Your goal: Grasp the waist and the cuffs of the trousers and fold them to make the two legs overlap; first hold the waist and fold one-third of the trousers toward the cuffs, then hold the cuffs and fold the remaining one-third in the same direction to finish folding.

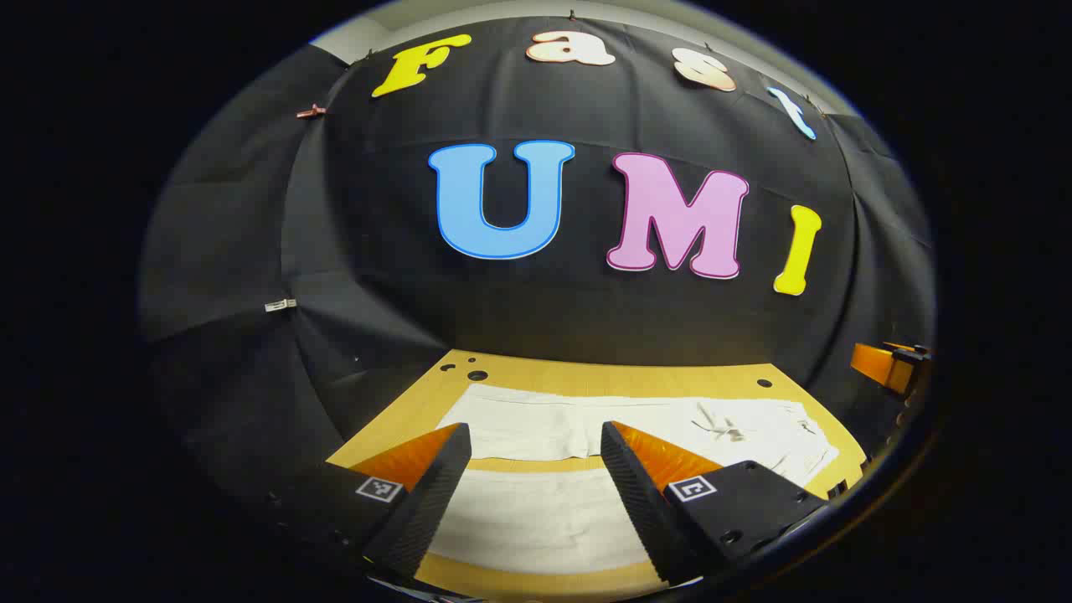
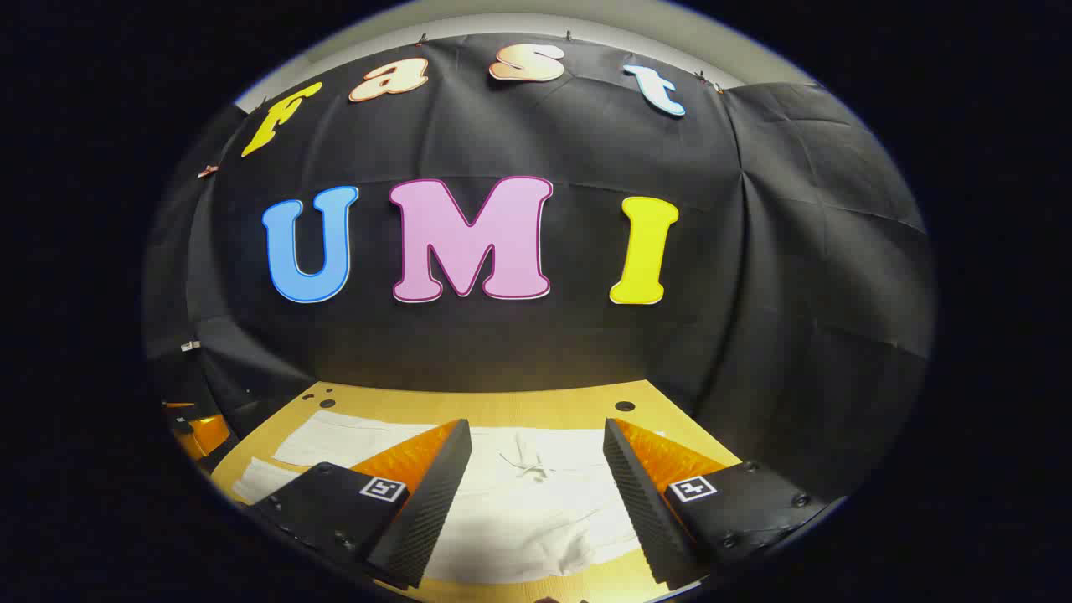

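Lying flat beyond each tool [image 1: 532, 469]: trousers [image 1: 536, 431]

Open left hand-held gripper [image 1: 532, 481] above white trousers [image 1: 586, 427] on table [image 1: 586, 377].

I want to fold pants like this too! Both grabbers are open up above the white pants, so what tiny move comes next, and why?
Probably lower both grippers to the near edge of the trousers and close. The trousers lie spread flat on the table, legs side by side, not yet overlapped. The left gripper hangs open over the legs, the right gripper open near the waist drawstring, holding nothing.
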A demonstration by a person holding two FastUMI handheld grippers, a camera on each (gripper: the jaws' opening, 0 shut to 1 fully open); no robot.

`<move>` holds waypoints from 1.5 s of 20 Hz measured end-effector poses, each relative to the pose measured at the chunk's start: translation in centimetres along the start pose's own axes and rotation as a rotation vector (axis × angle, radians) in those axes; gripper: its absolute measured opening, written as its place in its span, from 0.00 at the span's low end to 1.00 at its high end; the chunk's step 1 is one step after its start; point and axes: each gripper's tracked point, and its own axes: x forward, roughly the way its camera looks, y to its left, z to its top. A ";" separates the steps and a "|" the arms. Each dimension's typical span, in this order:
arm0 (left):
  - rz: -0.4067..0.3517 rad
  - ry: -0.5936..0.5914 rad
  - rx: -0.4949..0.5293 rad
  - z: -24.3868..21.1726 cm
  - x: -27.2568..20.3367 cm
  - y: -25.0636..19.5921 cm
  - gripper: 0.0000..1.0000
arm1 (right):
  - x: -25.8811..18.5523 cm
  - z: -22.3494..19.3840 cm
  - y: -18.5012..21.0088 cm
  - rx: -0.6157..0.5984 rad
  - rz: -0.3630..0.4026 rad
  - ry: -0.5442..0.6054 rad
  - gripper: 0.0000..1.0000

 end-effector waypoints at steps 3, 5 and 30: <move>-0.007 0.000 0.000 0.0 0.6 -0.5 0.99 | 0.2 0.1 -0.2 -0.004 0.003 0.002 0.97; -0.003 -0.010 0.008 0.2 0.9 -0.5 0.99 | 0.1 -0.1 -0.2 -0.006 0.007 0.006 0.97; 0.099 -0.012 0.043 -0.3 -0.5 -0.2 0.99 | 5.2 -5.6 -5.6 -0.294 0.139 0.078 0.98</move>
